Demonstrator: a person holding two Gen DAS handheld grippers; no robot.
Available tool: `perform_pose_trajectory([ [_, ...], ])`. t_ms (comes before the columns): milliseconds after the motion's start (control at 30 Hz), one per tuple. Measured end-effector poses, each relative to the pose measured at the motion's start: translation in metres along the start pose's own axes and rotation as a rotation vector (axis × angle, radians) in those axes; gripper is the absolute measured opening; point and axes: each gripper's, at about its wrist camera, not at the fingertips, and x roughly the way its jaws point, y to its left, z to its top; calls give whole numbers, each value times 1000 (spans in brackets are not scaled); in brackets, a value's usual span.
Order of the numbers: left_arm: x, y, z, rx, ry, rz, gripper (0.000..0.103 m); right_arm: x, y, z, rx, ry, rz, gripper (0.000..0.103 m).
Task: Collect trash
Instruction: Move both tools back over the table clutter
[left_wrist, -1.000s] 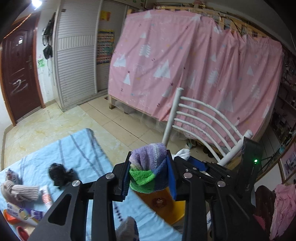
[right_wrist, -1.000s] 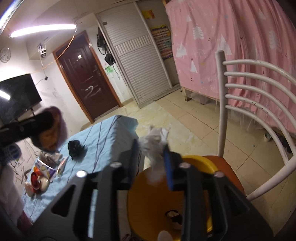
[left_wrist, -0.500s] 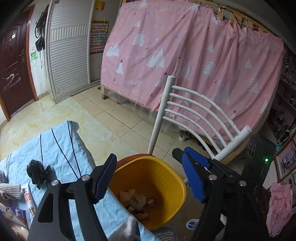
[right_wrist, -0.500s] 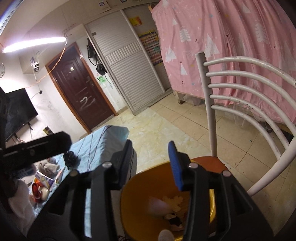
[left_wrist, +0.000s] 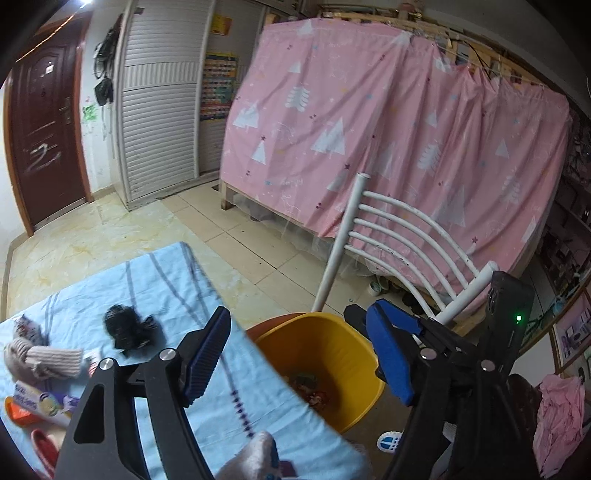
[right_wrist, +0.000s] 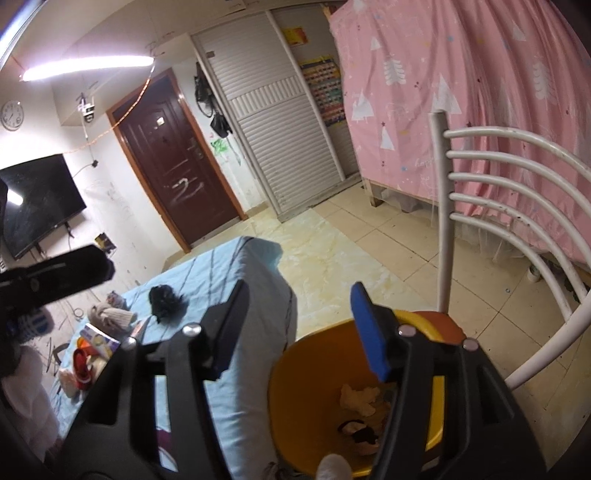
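A yellow bin (left_wrist: 332, 347) stands on a chair seat beside the table; it also shows in the right wrist view (right_wrist: 306, 373) with crumpled trash (right_wrist: 360, 397) inside. My left gripper (left_wrist: 299, 354) is open and empty, above the table edge and the bin. My right gripper (right_wrist: 299, 332) is open and empty, above the bin's rim. On the light blue tablecloth (left_wrist: 155, 280) lie a black crumpled item (left_wrist: 127, 326), a beige knit sock (left_wrist: 40, 360), a packet (left_wrist: 37, 400) and a red item (left_wrist: 44, 445).
A white chair back (left_wrist: 406, 254) rises behind the bin. A pink curtain (left_wrist: 388, 129) hangs beyond it. A brown door (right_wrist: 173, 158) and a shuttered wardrobe (right_wrist: 277, 118) stand at the far wall. A pale sock tip (left_wrist: 255, 458) lies at the near table edge.
Both grippers opened: the left let go of the knit item and the right of the white wad, which dropped into the bin. Both grippers then drew back slightly.
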Motion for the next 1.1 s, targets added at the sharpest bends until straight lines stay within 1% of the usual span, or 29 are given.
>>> perform_pose_trajectory([
  [67,-11,9,-5,-7,-8,16,69,3,12,0,-22,11,11,56],
  [133,-22,19,-9,-7,-16,35,71,8,26,-1,-50,24,24,66],
  [200,-35,31,-14,-11,-29,64,73,11,41,-3,-76,35,36,69],
  [433,-69,73,-32,-42,-65,138,78,26,88,-8,-140,61,82,71],
  [633,-87,104,-47,-73,-57,191,79,39,123,-13,-201,95,111,76],
  [900,-102,146,-70,-118,-28,272,80,52,158,-21,-253,125,136,78],
  [1000,-103,160,-78,-136,-1,277,81,56,167,-22,-269,134,140,81],
  [1100,-103,176,-87,-160,20,279,81,60,175,-24,-280,141,143,81],
])
